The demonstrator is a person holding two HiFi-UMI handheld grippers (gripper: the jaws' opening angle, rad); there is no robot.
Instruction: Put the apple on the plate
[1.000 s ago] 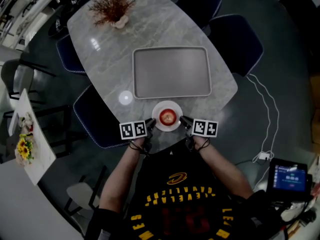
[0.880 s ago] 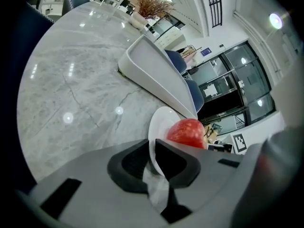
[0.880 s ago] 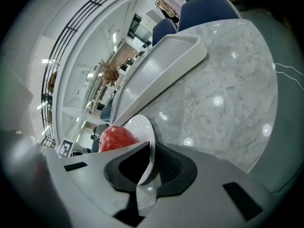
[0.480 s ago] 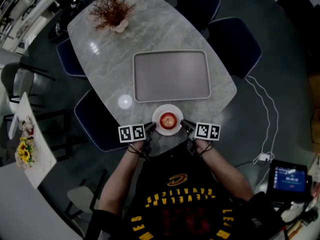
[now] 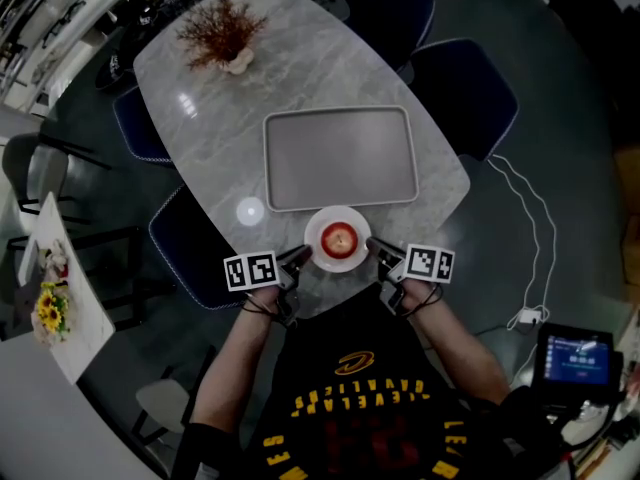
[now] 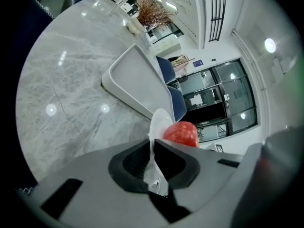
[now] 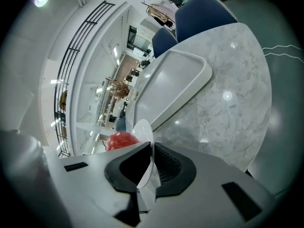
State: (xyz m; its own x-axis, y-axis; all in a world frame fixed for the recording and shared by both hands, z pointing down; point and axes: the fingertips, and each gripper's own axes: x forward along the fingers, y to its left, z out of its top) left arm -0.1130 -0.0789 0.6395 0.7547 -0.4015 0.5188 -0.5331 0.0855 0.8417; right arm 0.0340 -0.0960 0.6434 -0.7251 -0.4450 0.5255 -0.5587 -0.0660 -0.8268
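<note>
A red apple (image 5: 339, 238) sits in the middle of a small white plate (image 5: 322, 255) near the front edge of the marble table (image 5: 220, 118). My left gripper (image 5: 300, 258) is shut on the plate's left rim, and my right gripper (image 5: 376, 250) is shut on its right rim. In the left gripper view the plate (image 6: 157, 127) stands edge-on between the jaws with the apple (image 6: 181, 133) just behind it. The right gripper view shows the same plate (image 7: 143, 133) pinched in the jaws, with the apple (image 7: 121, 140) to its left.
A large grey tray (image 5: 340, 156) lies just beyond the plate. A vase of dried red twigs (image 5: 224, 30) stands at the table's far end. Dark blue chairs (image 5: 465, 88) ring the table. A white cable (image 5: 535, 228) runs on the floor to the right.
Both grippers and the plate with the apple have drifted slightly toward me and the table edge; the left marker cube has moved left and down. The grip on the rim is unchanged.
</note>
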